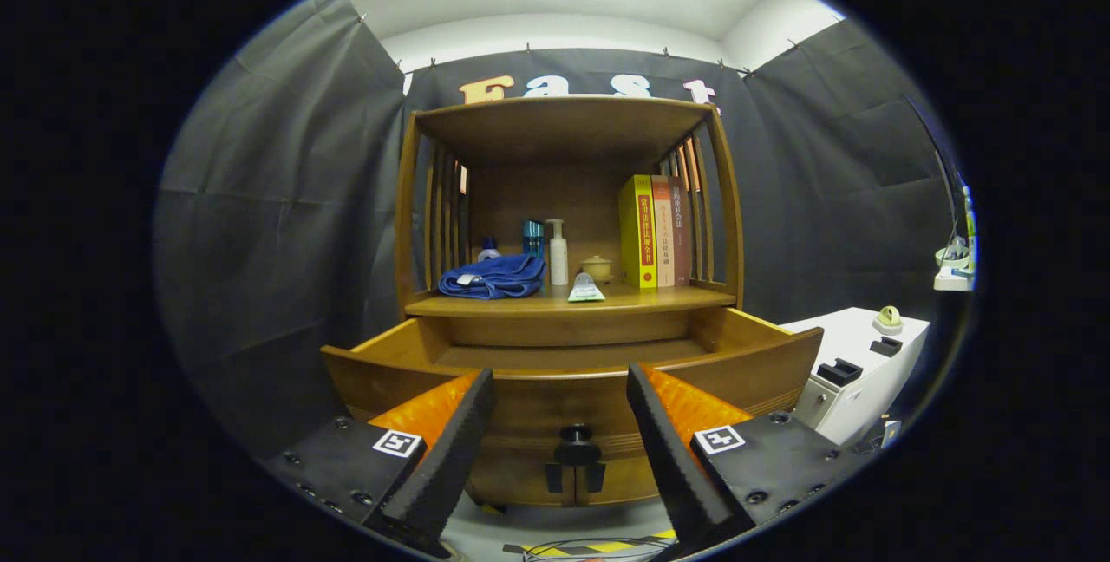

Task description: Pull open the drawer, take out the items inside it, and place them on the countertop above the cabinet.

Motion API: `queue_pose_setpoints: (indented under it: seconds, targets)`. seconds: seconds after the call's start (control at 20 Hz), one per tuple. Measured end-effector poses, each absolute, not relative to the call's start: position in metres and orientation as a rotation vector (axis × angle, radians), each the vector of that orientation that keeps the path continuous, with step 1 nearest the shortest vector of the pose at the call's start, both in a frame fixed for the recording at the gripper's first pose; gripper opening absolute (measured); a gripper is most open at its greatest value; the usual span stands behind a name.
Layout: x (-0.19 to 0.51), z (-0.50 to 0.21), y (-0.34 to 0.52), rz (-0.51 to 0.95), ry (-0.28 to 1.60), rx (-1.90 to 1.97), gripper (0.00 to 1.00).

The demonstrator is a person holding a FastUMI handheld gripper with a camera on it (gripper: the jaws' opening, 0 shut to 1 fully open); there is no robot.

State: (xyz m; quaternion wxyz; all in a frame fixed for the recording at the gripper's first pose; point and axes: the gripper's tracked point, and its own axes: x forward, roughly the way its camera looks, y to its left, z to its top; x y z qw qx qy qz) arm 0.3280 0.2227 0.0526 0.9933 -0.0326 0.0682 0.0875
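Jaws spread, drawer [572, 371] open ahead, blue towel [492, 277], books [655, 231] above

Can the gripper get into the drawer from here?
Probably yes. The drawer is pulled out with its top open, and the gripper hangs open before its front, knob between the fingers. It must rise over the front panel first.
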Motion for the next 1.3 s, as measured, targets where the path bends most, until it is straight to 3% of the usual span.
queue_pose_setpoints:
  seconds: [0.45, 0.9, 1.3]
  targets:
    - [0.365, -0.014, 0.216, 0.134, 0.197, -0.028, 0.99]
    - [0.383, -0.013, 0.211, 0.159, 0.210, 0.007, 0.98]
    - [0.449, -0.009, 0.218, 0.160, 0.218, -0.013, 0.98]
